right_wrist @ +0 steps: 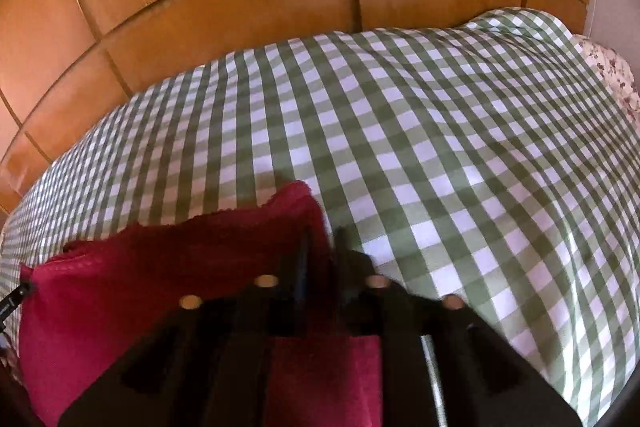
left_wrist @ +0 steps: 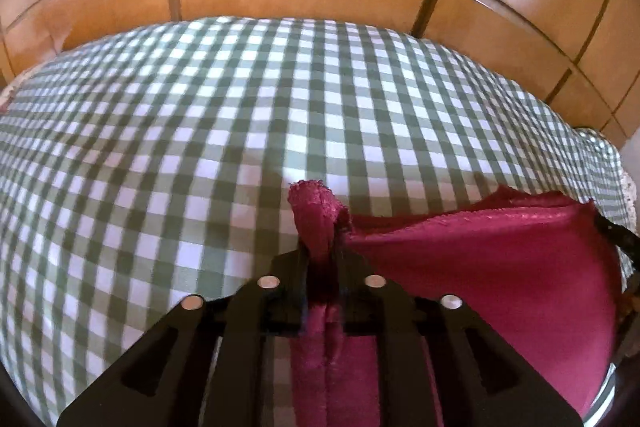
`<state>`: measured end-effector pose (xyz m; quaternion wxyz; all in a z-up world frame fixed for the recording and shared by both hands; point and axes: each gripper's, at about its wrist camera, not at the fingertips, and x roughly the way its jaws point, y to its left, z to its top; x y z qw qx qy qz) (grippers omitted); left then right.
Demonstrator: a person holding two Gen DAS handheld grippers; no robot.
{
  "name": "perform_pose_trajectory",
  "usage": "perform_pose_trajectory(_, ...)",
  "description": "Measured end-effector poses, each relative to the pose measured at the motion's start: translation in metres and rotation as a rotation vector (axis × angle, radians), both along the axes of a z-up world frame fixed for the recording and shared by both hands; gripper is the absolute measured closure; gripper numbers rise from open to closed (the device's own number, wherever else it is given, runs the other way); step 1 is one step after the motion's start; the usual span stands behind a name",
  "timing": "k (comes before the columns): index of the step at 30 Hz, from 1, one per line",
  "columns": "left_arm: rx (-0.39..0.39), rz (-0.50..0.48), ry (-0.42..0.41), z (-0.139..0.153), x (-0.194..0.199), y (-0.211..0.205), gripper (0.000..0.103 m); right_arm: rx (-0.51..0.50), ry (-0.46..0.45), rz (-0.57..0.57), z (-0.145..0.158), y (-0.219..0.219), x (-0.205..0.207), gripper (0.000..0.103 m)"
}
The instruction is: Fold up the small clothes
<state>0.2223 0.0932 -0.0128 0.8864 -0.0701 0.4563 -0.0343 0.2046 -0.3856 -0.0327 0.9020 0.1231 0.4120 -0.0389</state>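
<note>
Crimson garment (left_wrist: 480, 267) spans between both claws: left claw (left_wrist: 322, 255) and right claw (right_wrist: 320, 251) each pinch a top corner, keeping the edge taut above the checked bed (left_wrist: 200, 127) for folding.

We could not see the lower part of the crimson fabric garment (left_wrist: 500, 267), which ran off the bottom edge of both views and behind the black gripper bodies. Both frames were motion-blurred, so its weave and hems stayed unclear. A pale floral-printed cloth (right_wrist: 612, 75) was cut off at the right edge.
</note>
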Motion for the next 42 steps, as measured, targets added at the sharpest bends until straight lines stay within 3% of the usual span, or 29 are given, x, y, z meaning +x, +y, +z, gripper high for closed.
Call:
perform_pose_trajectory(3,-0.016,0.062,-0.023,0.015,-0.013,0.008,0.063,-0.014,-0.039,-0.001,0.015,0.000,-0.015,0.057)
perform_pose_trajectory(4,-0.025,0.076,-0.043,0.022,-0.020,0.011,0.061,-0.009,-0.064,0.005,0.023,0.000,-0.025,0.054)
perform_pose_trajectory(7,-0.070,0.061,-0.113,0.041,-0.051,0.012,0.060,-0.011,-0.118,0.056,0.045,0.013,-0.052,0.050)
perform_pose_trajectory(11,-0.078,-0.054,-0.161,0.050,-0.098,-0.009,0.060,0.025,-0.164,0.241,0.060,0.053,-0.096,0.043)
perform_pose_trajectory(16,-0.056,-0.204,-0.153,0.038,-0.151,-0.042,0.060,0.040,-0.144,0.416,0.042,0.116,-0.148,0.032)
perform_pose_trajectory(20,-0.054,-0.255,-0.115,0.019,-0.174,-0.050,0.060,0.019,-0.095,0.482,0.014,0.149,-0.177,0.029)
perform_pose_trajectory(23,0.066,-0.257,-0.121,0.002,-0.190,-0.052,0.060,-0.139,-0.074,0.463,-0.012,0.163,-0.191,0.026)
perform_pose_trajectory(25,0.111,-0.261,-0.126,-0.008,-0.194,-0.051,0.059,-0.177,-0.070,0.467,-0.025,0.161,-0.194,0.026)
perform_pose_trajectory(30,0.045,-0.219,-0.133,0.002,-0.195,-0.041,0.060,-0.121,-0.062,0.427,-0.008,0.135,-0.201,0.025)
perform_pose_trajectory(31,0.015,-0.209,-0.136,0.005,-0.197,-0.036,0.056,-0.103,-0.070,0.398,-0.003,0.124,-0.201,0.024)
perform_pose_trajectory(32,-0.002,-0.196,-0.139,0.007,-0.199,-0.031,0.047,-0.081,-0.077,0.345,0.002,0.105,-0.202,0.023)
perform_pose_trajectory(34,-0.044,-0.143,-0.145,0.013,-0.206,-0.017,0.043,-0.053,-0.087,0.244,0.009,0.074,-0.209,0.021)
perform_pose_trajectory(38,-0.080,-0.073,-0.108,0.012,-0.210,0.001,0.043,0.064,-0.031,0.034,-0.006,0.007,-0.210,0.021)
perform_pose_trajectory(41,-0.128,-0.038,-0.048,-0.001,-0.209,0.011,0.043,0.164,0.007,0.024,-0.023,-0.009,-0.205,0.028)
perform_pose_trajectory(42,-0.140,-0.041,-0.040,-0.003,-0.209,0.011,0.047,0.183,0.006,0.023,-0.026,-0.010,-0.204,0.029)
